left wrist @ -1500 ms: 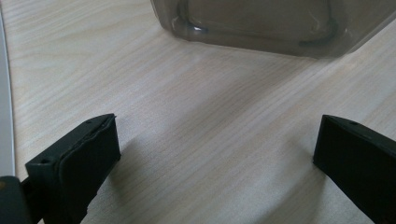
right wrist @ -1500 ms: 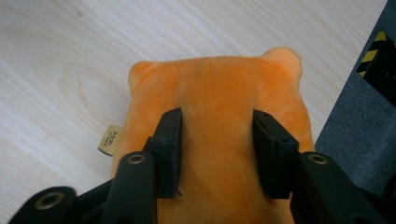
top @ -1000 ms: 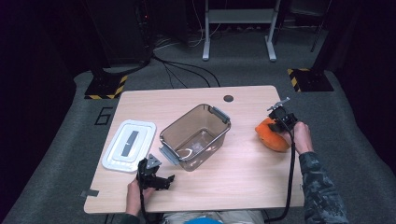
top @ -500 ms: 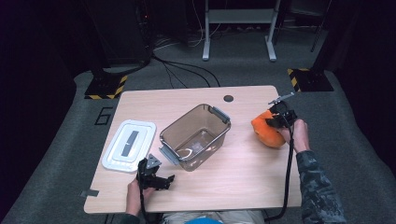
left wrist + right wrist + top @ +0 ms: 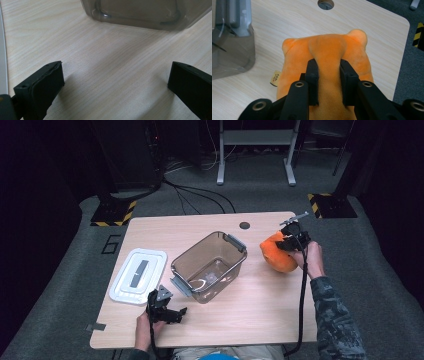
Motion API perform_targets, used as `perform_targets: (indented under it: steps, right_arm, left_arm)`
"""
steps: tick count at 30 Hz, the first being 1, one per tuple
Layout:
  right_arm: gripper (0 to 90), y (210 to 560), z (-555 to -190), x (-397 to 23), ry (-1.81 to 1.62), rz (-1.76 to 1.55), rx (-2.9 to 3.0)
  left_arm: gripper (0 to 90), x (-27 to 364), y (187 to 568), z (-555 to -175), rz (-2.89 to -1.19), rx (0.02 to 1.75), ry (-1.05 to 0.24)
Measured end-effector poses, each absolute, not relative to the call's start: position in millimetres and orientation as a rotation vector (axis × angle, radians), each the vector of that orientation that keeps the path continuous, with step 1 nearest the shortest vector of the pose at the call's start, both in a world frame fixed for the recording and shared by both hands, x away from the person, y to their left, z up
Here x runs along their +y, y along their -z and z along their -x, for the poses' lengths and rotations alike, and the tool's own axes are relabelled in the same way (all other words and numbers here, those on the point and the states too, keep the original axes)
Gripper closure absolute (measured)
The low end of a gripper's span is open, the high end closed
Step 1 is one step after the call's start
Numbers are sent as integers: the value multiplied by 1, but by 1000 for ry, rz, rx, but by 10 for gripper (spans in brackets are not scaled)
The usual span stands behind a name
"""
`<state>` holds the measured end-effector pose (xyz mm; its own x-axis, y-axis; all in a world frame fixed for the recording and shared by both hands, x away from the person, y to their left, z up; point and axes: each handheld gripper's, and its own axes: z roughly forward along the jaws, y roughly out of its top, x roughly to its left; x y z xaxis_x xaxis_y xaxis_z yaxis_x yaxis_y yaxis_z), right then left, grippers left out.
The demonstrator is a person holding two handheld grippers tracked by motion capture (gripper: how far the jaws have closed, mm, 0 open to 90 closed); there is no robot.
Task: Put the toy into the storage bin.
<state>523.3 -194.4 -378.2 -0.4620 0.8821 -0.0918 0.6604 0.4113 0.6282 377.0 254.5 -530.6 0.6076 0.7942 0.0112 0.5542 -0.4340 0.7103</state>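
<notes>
1. One soft orange plush toy (image 5: 276, 257) is on show, at the right end of the light wooden table (image 5: 260, 305); a small cream label sticks out at its side in the right gripper view.
2. One right gripper (image 5: 290, 240) sits on top of the toy, and its black jaws are pinched together on a raised fold of the orange fabric (image 5: 327, 53), squeezing it between the pads.
3. One clear grey-tinted plastic tub with grey clip handles (image 5: 210, 266) stands mid-table, well apart from the toy; its wall (image 5: 229, 47) edges into the right gripper view, just beside the plush.
4. Inside the tub: bare floor, with glare spots on the plastic.
5. One flat white rectangular lid with a grey centre strip (image 5: 139, 275) lies left of the tub, not on it.
6. One left gripper (image 5: 167, 310) rests near the table's front edge, just in front of the tub and lid; its jaws stand wide apart with bare wood between them (image 5: 112, 82).
7. One round cable hole (image 5: 244, 225) sits near the table's far edge.
</notes>
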Motion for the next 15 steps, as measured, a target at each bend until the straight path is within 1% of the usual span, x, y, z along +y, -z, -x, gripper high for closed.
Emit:
perform_targets:
  steps: [15]
  right_arm:
    - [721, 358, -527, -181, -775, -1292, 2268]
  left_arm:
    - [2, 254, 531, -377, -2145, 1064, -454]
